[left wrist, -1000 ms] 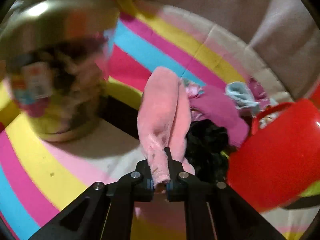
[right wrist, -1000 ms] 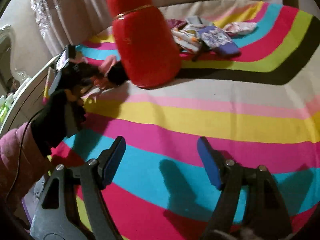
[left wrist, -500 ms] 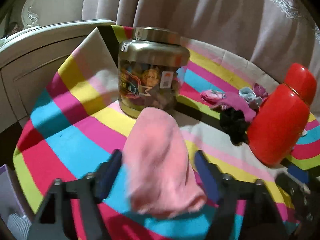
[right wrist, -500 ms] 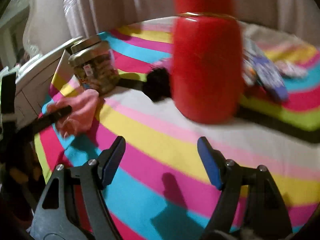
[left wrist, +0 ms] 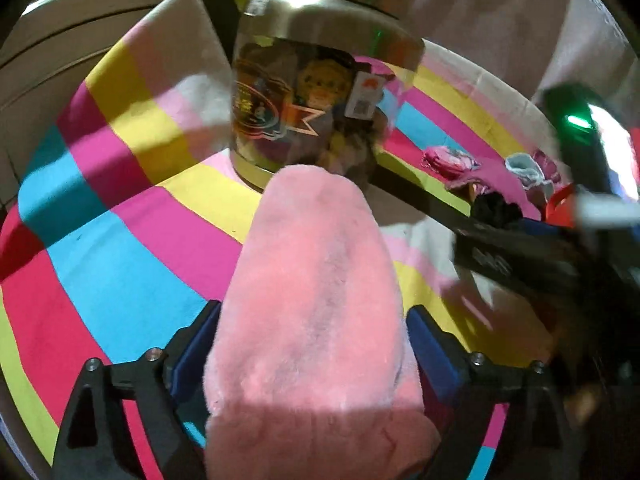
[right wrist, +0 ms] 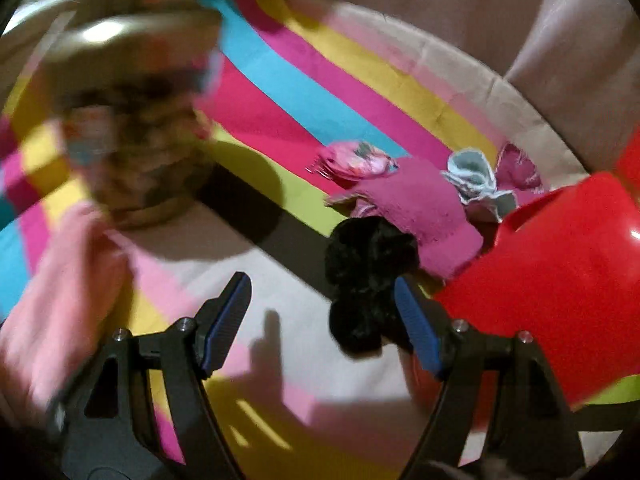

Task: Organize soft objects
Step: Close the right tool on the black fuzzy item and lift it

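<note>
Two grippers are mine, one in each hand, over a bed sheet (left wrist: 120, 248) striped in pink, yellow, blue and white. My left gripper (left wrist: 314, 344) has its jaws opening, and the fluffy pink sock (left wrist: 312, 300) lies between the blue pads, stretching from the near edge of the view toward the far side; I cannot tell whether the pads touch its sides, but they no longer squeeze it. Just beyond the sock's far tip stands a glass jar (left wrist: 312, 120) with a metal lid, full of dark and coloured things.

My right gripper (right wrist: 322, 320) holds its jaws wide apart with nothing pressed between them. A black fuzzy sock (right wrist: 366, 280) lies bunched on the sheet just inside the right-hand pad; whether they touch I cannot tell. Farther off and to the right sit a magenta sock (right wrist: 420, 208), a patterned pink piece (right wrist: 354, 162) and a pale blue one (right wrist: 476, 180), heaped close together. A red plastic container (right wrist: 560, 288) fills the right side, right beside that heap. At the left of this view the pink sock and the jar show only as blur.
</note>
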{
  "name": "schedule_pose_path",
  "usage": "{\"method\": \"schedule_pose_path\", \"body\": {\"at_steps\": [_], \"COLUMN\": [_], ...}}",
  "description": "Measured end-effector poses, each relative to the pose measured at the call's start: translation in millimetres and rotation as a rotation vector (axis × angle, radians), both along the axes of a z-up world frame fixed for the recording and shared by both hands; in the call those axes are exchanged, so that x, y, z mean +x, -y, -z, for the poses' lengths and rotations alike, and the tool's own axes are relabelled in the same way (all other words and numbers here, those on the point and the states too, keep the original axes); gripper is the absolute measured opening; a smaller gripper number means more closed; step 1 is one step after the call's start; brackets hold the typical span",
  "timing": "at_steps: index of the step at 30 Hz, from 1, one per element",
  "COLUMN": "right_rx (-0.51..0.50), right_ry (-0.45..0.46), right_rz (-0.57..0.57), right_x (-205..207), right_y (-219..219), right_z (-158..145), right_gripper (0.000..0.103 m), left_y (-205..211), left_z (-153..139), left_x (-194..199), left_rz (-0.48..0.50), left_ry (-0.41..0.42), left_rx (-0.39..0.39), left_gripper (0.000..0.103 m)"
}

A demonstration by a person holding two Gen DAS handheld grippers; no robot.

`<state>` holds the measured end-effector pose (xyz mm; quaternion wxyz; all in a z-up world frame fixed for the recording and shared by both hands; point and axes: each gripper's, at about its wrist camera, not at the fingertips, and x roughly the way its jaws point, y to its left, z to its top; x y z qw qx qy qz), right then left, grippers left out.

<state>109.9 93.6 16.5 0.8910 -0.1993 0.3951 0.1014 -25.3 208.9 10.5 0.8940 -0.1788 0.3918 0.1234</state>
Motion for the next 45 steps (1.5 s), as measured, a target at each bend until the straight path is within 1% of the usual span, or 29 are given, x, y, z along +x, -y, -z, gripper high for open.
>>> {"method": "schedule_pose_path", "body": {"at_steps": [2, 5, 6, 7, 8, 9, 10, 11, 13, 14, 17, 19, 21, 22, 23, 24, 25, 26, 27, 28, 29, 32, 34, 37, 39, 41, 42, 43, 45], "right_rx": [0.022, 0.047, 0.066, 0.08, 0.122, 0.213, 0.279, 0.32, 0.414, 0.455, 0.558, 0.575, 0.529, 0.487, 0.472, 0.481, 0.496, 0.509, 0.509, 0.495, 0.482, 0.422, 0.389, 0.364, 0.296, 0.243, 0.254, 0.264, 0.271], "right_ry": [-0.051, -0.092, -0.095, -0.077, -0.082, -0.106, -0.097, -0.075, -0.065, -0.061, -0.07, -0.063, -0.073, -0.077, -0.087, -0.099, -0.108, -0.103, -0.08, -0.052, -0.055, -0.137, -0.138, -0.143, -0.136, -0.109, -0.106, -0.106, -0.077], "right_rz": [0.028, 0.035, 0.028, 0.022, 0.001, -0.031, -0.046, -0.063, -0.104, -0.12, -0.141, -0.119, -0.106, -0.075, -0.051, -0.043, -0.04, -0.039, -0.042, -0.052, -0.06, -0.098, -0.107, -0.118, -0.119, -0.111, -0.103, -0.087, -0.048], "right_x": [15, 21, 20, 14, 8, -1, -17, -37, -73, -92, -128, -149, -160, -163, -164, -163, -162, -162, -163, -165, -164, -162, -163, -159, -157, -156, -157, -158, -161], "right_y": [-1, 1, 4, 9, 15, 26, 40, 54, 84, 104, 155, 195, 218, 226, 231, 234, 237, 238, 238, 237, 236, 222, 215, 205, 196, 191, 192, 194, 204], "right_z": [7, 10, 9, 4, -1, -8, -16, -24, -35, -38, -41, -41, -38, -35, -34, -32, -31, -31, -31, -31, -29, -5, 4, 10, 12, 12, 10, 9, 9], "right_gripper": [0.076, 0.075, 0.061, 0.026, 0.012, 0.008, 0.008, 0.008, 0.008, 0.008, 0.008, 0.009, 0.009, 0.011, 0.014, 0.026, 0.051, 0.066, 0.083, 0.084, 0.084, 0.084, 0.084, 0.084, 0.082, 0.062, 0.038, 0.024, 0.021], "left_y": [-1, -3, -3, -2, -2, -2, -2, -2, -2, -1, 0, 0, 0, 1, 2, 2, 3, 4, 4, 5, 5, 7, 8, 9, 9, 10, 9, 10, 9], "left_z": [0, 0, 0, 0, 0, 0, 0, 0, -1, -1, 0, 0, 0, 0, 0, 0, 0, 1, 1, 1, 1, 2, 2, 3, 3, 3, 3, 3, 3], "left_x": [0, -2, -2, -2, -1, -1, -2, -2, -3, -3, -2, -1, 1, 1, 2, 2, 3, 4, 4, 5, 5, 7, 10, 11, 11, 12, 12, 12, 12], "left_rz": [0.005, 0.003, 0.002, 0.003, 0.003, 0.002, -0.001, -0.001, -0.006, -0.007, -0.009, -0.006, -0.002, -0.002, -0.001, 0.0, 0.001, 0.004, 0.006, 0.008, 0.01, 0.018, 0.023, 0.024, 0.022, 0.023, 0.022, 0.022, 0.023], "left_ry": [0.007, 0.018, 0.017, 0.016, 0.016, 0.017, 0.019, 0.02, 0.02, 0.019, 0.012, 0.009, 0.005, 0.002, -0.001, -0.004, -0.01, -0.014, -0.019, -0.022, -0.023, -0.033, -0.041, -0.045, -0.043, -0.042, -0.042, -0.041, -0.042], "left_rx": [-0.012, -0.026, -0.025, -0.023, -0.023, -0.024, -0.026, -0.028, -0.027, -0.026, -0.016, -0.012, -0.006, -0.003, 0.001, 0.005, 0.013, 0.019, 0.025, 0.028, 0.029, 0.036, 0.044, 0.048, 0.046, 0.045, 0.044, 0.044, 0.044], "left_gripper": [0.096, 0.096, 0.096, 0.096, 0.096, 0.096, 0.096, 0.096, 0.096, 0.096, 0.096, 0.097, 0.097, 0.097, 0.097, 0.097, 0.097, 0.097, 0.097, 0.098, 0.098, 0.1, 0.101, 0.102, 0.102, 0.102, 0.102, 0.102, 0.102]}}
